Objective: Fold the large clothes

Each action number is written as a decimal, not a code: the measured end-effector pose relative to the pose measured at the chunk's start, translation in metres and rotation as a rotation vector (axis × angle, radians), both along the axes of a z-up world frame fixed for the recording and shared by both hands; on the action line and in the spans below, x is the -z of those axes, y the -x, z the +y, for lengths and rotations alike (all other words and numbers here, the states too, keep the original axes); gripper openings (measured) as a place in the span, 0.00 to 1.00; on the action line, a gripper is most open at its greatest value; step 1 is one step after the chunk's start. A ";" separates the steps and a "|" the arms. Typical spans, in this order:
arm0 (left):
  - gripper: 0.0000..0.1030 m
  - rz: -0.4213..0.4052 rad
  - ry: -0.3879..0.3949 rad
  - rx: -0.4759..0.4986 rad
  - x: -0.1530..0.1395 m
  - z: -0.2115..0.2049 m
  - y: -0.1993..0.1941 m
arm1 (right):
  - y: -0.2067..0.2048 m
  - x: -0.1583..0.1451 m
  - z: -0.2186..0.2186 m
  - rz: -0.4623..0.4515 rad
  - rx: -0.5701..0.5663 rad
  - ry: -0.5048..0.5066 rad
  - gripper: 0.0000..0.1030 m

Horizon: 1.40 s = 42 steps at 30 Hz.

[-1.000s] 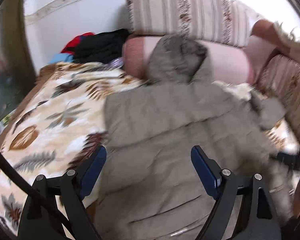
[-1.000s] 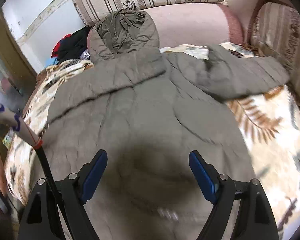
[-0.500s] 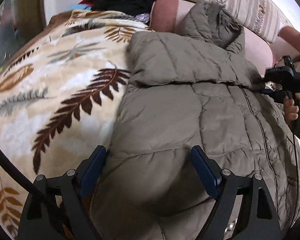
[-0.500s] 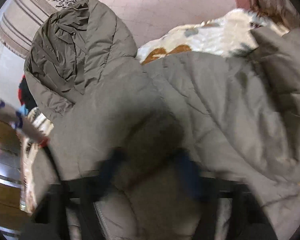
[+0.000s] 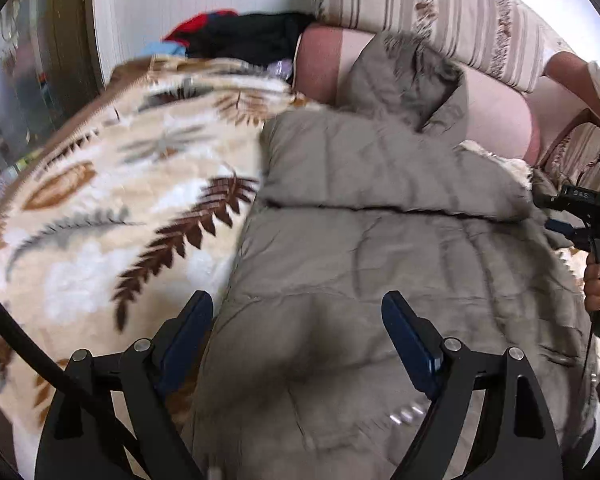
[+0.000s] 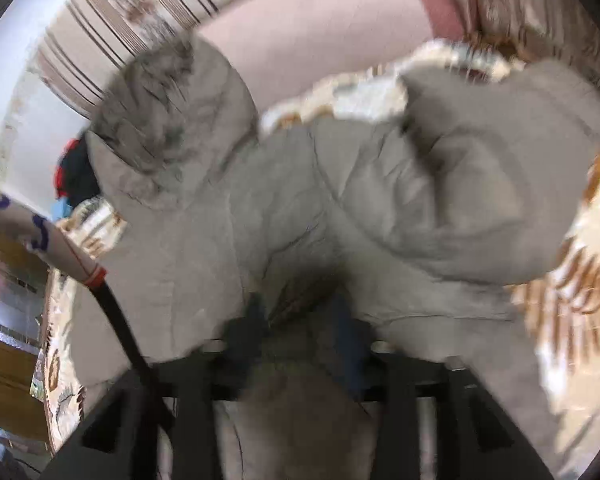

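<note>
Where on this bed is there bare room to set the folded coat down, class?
The leaf-print blanket lies bare between the grey coat and the bed's left edge. A smaller bare patch shows beside the right sleeve. The far corner is crowded with piled clothes.

Motion blur smears the right claw [image 6: 300,320] and jacket [image 6: 380,184] folds.

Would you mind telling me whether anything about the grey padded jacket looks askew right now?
Yes. The grey hooded padded jacket lies uneven on the leaf-patterned blanket: one sleeve is folded across the back, the other sleeve bunches sideways in a loose hump.
</note>
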<state>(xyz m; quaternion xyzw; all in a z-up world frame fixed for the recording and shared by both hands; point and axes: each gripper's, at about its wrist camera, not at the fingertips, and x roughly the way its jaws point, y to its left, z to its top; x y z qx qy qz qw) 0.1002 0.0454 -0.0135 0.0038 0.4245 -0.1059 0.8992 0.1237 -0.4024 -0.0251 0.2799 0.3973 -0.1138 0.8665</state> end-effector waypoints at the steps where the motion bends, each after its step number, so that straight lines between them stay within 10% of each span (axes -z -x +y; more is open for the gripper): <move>1: 0.83 -0.007 0.007 0.001 -0.013 -0.003 0.010 | 0.011 -0.010 -0.005 -0.028 0.005 0.021 0.82; 12: 0.83 -0.016 0.031 0.050 -0.099 -0.040 0.085 | 0.125 0.006 -0.201 0.047 0.381 0.070 0.72; 24: 0.83 0.017 -0.049 -0.018 -0.079 -0.071 0.049 | 0.098 0.067 -0.354 0.002 0.622 -0.165 0.68; 28: 0.83 0.061 -0.077 -0.043 -0.058 -0.076 0.035 | 0.072 0.067 -0.363 0.023 0.625 -0.153 0.17; 42: 0.83 -0.008 -0.004 -0.033 -0.049 -0.033 0.057 | 0.062 -0.156 -0.198 -0.171 0.306 0.287 0.08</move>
